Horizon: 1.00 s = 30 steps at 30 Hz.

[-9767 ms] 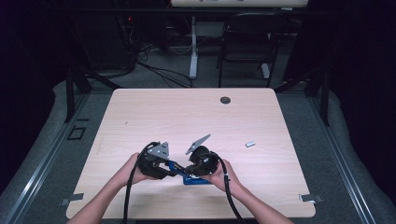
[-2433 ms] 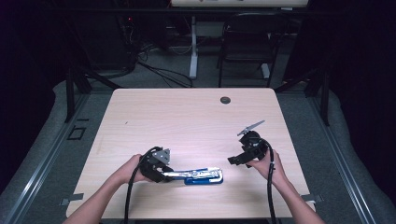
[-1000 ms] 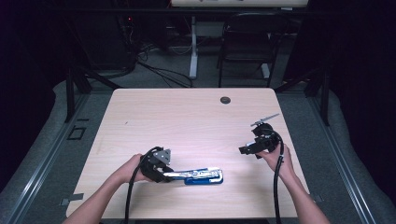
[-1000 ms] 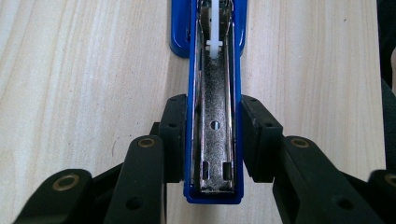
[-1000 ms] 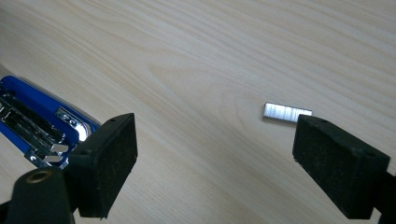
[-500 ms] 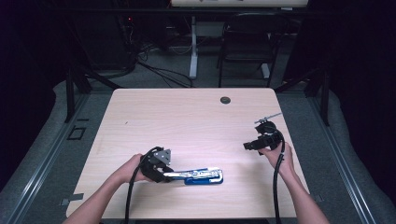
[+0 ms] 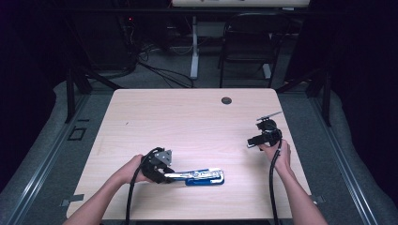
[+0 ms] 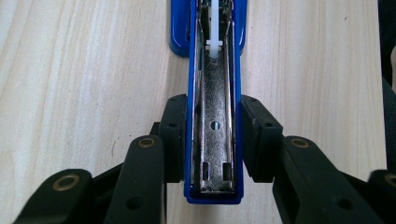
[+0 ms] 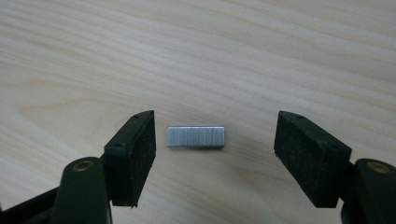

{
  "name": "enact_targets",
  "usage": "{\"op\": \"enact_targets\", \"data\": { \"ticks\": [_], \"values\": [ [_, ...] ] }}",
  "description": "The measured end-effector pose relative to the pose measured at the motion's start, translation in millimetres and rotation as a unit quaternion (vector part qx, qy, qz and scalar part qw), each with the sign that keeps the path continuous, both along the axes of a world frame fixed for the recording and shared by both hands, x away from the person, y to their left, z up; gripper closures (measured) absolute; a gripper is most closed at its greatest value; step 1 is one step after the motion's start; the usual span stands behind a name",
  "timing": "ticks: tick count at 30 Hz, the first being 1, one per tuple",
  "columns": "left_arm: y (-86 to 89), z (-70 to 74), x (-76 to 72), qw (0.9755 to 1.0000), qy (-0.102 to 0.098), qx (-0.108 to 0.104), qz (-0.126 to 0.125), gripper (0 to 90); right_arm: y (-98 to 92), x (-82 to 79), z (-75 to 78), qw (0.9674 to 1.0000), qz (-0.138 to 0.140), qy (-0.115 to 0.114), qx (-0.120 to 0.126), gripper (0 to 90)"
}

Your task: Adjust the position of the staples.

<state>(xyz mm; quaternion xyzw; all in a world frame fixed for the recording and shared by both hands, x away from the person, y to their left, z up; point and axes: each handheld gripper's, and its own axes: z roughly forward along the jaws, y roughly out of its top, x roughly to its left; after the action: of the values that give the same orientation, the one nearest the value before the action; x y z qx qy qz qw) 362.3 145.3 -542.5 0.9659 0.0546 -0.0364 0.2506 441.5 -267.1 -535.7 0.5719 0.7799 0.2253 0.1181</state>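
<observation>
High view: the left gripper (image 7: 165,174) rests at the near left of the wooden table (image 7: 187,117), clamped on the back end of a blue stapler (image 7: 199,177) that lies flat and opened out, stretching rightward along the near edge; the right gripper (image 7: 253,143) sits well apart at the right side, pointing left over bare wood; a small dark round grommet (image 7: 226,100) is set in the tabletop near its far edge. Left gripper view: both black pads (image 8: 175,140) press against the blue sides of the stapler (image 8: 214,112), whose open metal staple channel runs away from the camera with a white pusher partway along. Right gripper view: a short silver strip of staples (image 9: 196,137) lies flat on the wood between the spread jaws; neither pad (image 9: 140,154) touches it, the left-hand one just beside it, the other farther off; the jaws have just been closing, the strip between them not yet gripped.
</observation>
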Motion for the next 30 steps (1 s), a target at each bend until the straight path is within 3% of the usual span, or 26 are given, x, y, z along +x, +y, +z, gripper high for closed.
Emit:
{"op": "enact_targets", "data": {
  "ticks": [9, 10, 12, 17, 18, 30],
  "values": [
    [0.1, -0.3, 0.3, 1.0, 0.002, 0.0, 0.0, 65.4, 11.3, 13.1, -10.1, 0.9991, 0.001, -0.01, -0.041, 33.1],
    [0.2, 0.0, 1.3, 0.9999, 0.009, 0.001, -0.005, 65.4, 12.1, 13.6, -10.6, 0.9991, 0.0, -0.009, -0.042, 33.2],
    [-0.1, -0.7, 0.6, 1.0, 0.003, 0.001, -0.001, 65.4, 16.1, 15.2, -15.0, 0.9991, -0.002, -0.011, -0.041, 34.0],
    [-0.3, -0.7, 0.6, 1.0, 0.003, 0.001, -0.001, 65.4, 16.9, 17.0, -15.4, 0.9984, 0.009, 0.001, -0.056, 36.7],
    [-0.1, 0.0, 1.8, 0.9999, 0.015, 0.003, -0.009, 65.4, 16.3, 17.0, -15.2, 0.9982, 0.01, 0.003, -0.06, 37.5],
    [-0.9, -1.4, 1.1, 1.0, 0.004, 0.005, -0.003, 65.4, 19.4, 14.5, -14.6, 0.9971, 0.022, 0.025, -0.068, 41.4]
  ]
}}
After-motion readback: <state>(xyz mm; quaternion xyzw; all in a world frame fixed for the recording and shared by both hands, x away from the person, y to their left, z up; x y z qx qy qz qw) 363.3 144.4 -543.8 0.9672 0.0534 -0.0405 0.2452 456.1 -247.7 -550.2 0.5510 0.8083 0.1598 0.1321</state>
